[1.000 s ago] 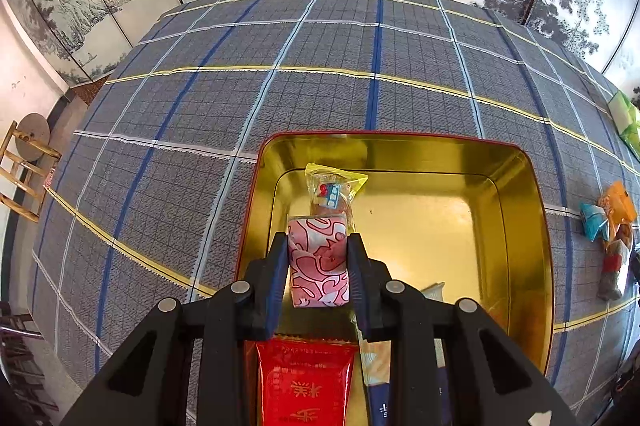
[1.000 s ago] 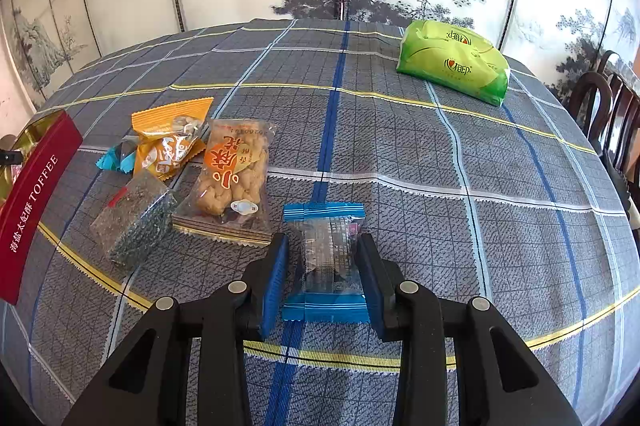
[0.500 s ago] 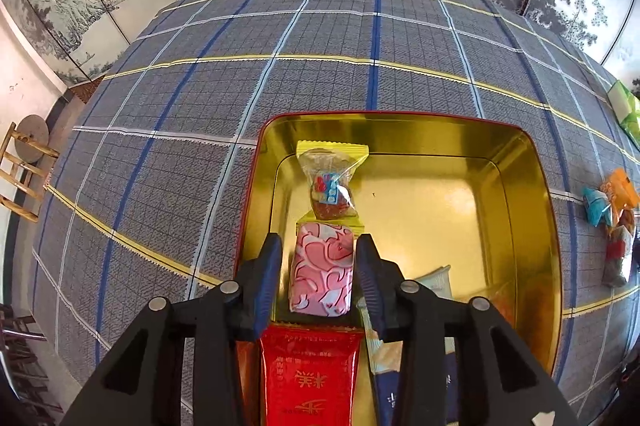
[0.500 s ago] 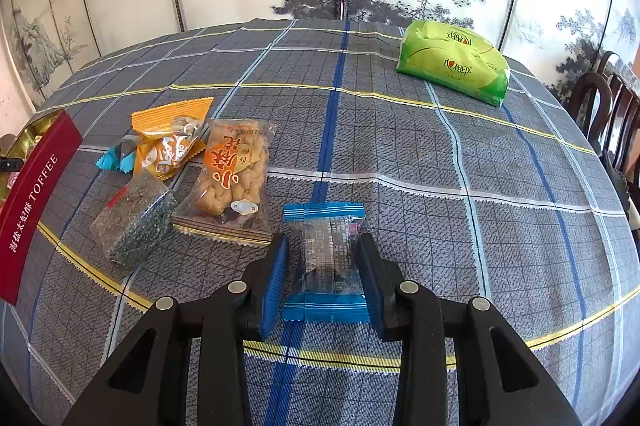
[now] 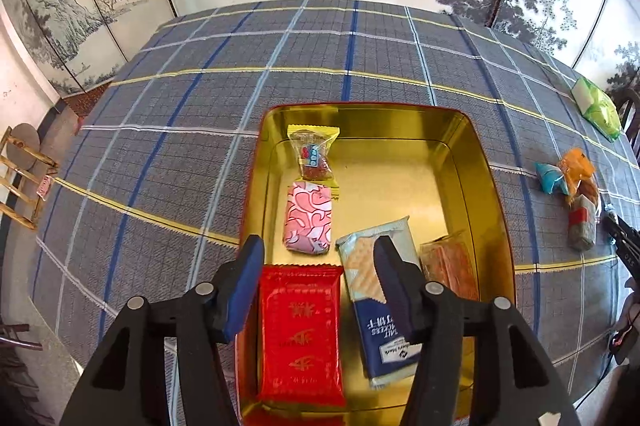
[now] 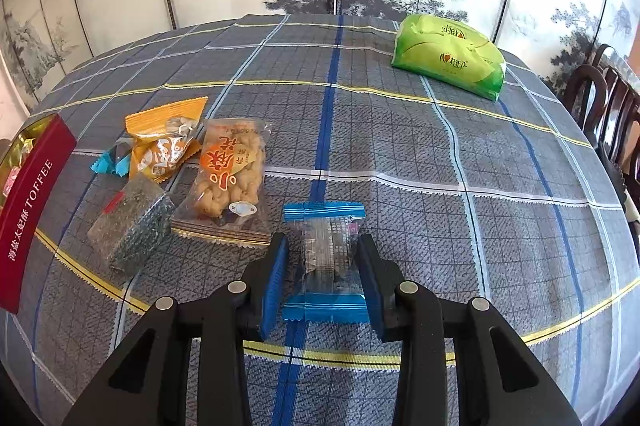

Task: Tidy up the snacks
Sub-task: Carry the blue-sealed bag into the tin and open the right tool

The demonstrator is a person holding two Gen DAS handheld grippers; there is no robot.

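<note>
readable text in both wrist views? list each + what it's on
"TOFFEE": red wall of the tin, after Chinese characters too small to read.
"CRACKERS": blue cracker pack, upside down; other lines blurred.
Red packet: gold characters, unreadable.
Twisted-snack bag, green pack: Chinese print, not legible.

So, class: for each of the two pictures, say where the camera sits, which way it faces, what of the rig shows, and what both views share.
Left wrist: on the left hand-held gripper, looking down and forward into the gold tin at the pink snack; its own open fingers show.
Right wrist: on the right hand-held gripper, facing across the table; its fingers flank the blue-edged snack.
Shared: plaid tablecloth, tin, green packet, loose snack cluster.
</note>
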